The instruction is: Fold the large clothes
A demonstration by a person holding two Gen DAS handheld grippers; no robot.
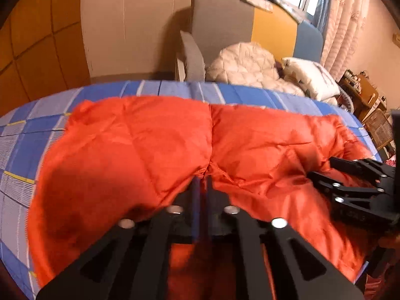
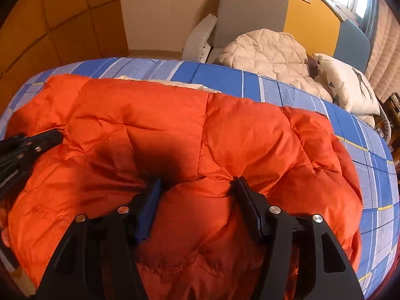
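An orange quilted down jacket (image 1: 155, 145) is spread on the blue plaid bed sheet (image 1: 22, 150). The left tool (image 1: 202, 175) is clenched almost fully on a pinch of jacket fabric. A thick fold is gripped between the half-spread fingers of the right tool (image 2: 197, 187).

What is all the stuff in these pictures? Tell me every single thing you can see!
Puffy jacket: one, orange, spread across the bed.
Bed sheet: one, blue and grey checks, under the jacket.
Armchair: one, grey, yellow and blue, past the far edge of the bed.
Quilted jacket: one, cream, piled on the armchair.
Pillow: one, white with dark marks, right of the cream jacket.
Curtain: one, pale pink, by the window at top right.
Wall panels: wooden, brown, at the left.
Left gripper: one, black, pinching a fold of the orange jacket.
Right gripper: one, black, fingers pressing either side of a puffy bulge.
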